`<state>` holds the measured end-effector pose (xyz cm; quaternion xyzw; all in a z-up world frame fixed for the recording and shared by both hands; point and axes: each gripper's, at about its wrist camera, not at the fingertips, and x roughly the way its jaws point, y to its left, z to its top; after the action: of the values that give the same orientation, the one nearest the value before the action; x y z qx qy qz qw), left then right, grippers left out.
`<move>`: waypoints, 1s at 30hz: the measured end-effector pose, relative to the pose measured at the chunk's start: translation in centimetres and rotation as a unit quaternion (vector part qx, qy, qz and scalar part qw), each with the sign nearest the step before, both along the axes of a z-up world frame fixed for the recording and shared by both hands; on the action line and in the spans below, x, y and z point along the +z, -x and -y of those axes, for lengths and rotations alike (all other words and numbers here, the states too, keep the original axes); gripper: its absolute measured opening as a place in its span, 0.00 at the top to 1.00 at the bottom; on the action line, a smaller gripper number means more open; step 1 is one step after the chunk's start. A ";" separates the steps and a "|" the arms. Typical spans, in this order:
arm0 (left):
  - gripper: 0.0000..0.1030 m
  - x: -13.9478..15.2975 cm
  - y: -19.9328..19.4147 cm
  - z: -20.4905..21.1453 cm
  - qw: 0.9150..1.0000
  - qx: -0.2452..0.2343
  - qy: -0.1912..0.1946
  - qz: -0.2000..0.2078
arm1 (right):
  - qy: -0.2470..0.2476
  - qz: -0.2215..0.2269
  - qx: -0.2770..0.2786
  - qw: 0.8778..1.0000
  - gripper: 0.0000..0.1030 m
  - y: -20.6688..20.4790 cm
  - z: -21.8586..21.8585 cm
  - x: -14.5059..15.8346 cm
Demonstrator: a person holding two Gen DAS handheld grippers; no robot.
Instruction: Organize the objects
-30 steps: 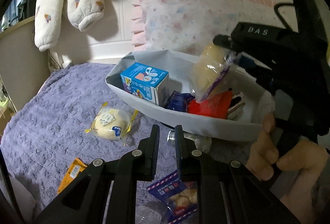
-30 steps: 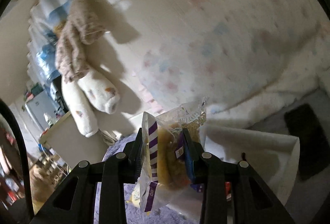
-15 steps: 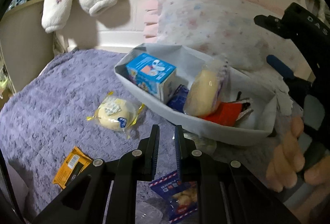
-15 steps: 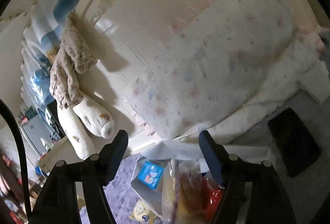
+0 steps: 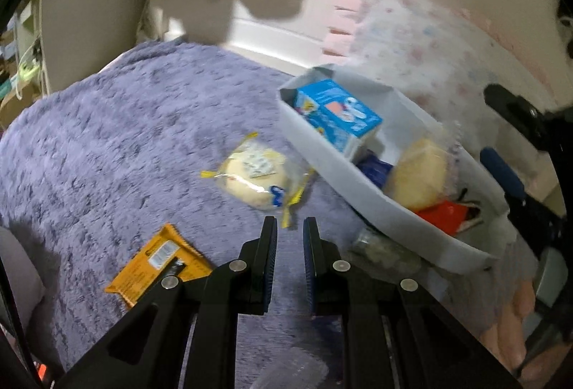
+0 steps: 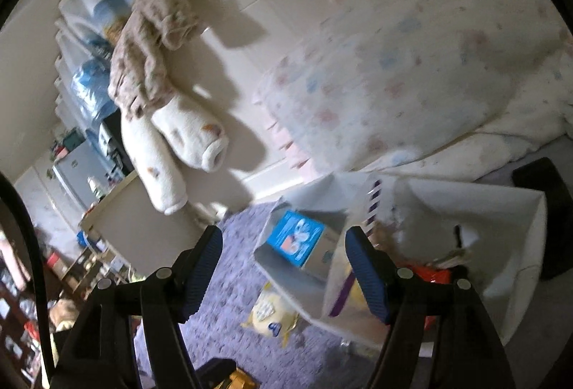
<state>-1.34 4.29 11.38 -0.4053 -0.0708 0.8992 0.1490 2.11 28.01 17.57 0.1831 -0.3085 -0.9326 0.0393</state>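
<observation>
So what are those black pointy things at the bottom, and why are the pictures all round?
Each is a claw that a person holds, one per hand, with a wide round-eyed camera looking along it. The left claw is shut and holds nothing. The right claw is open and empty too. On the purple blanket lie a wrapped bun and an orange packet. The grey bin already holds a blue carton and other snacks.

carton [image 5: 336,115] in bin [image 5: 322,156], bun [image 5: 256,177] left of it
</observation>
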 end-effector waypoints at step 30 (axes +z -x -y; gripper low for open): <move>0.87 -6.9 0.3 7.9 0.987 0.143 -0.001 0.072 | -0.184 0.243 0.209 0.929 0.31 6.2 11.7 -11.1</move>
<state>-1.60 -3.64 4.45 -0.4542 -0.1394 0.8798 0.0143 -4.13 16.29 6.50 0.4682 -0.0868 -0.8707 0.1231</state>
